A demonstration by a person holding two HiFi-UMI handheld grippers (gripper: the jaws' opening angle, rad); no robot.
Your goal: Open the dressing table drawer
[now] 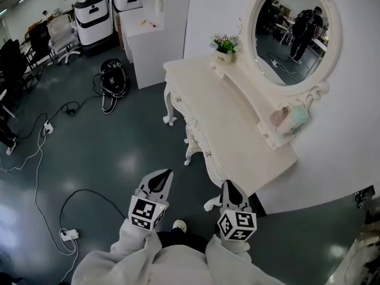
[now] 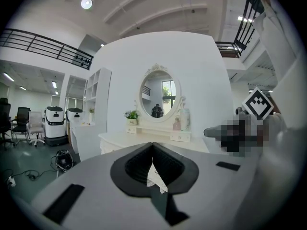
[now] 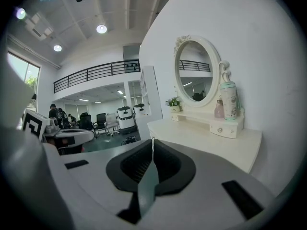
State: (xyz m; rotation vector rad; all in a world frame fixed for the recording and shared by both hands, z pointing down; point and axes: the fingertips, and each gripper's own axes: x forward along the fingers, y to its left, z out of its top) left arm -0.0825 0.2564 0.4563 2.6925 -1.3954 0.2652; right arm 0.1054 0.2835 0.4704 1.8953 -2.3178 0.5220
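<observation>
left gripper point(image 1: 161, 176) and right gripper point(image 1: 230, 186) both with fingers closed tight, nothing held; dressing table drawer point(image 1: 180, 103) shut, ahead of both tips and well apart from them

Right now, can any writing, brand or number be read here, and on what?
No text reads clearly.
Small white plant pot on the cream dressing table: dark label, too small to read.
Pale printed bottle: print blurred.
Black-and-white marker cubes on left gripper and right gripper: square patterns, no letters.
</observation>
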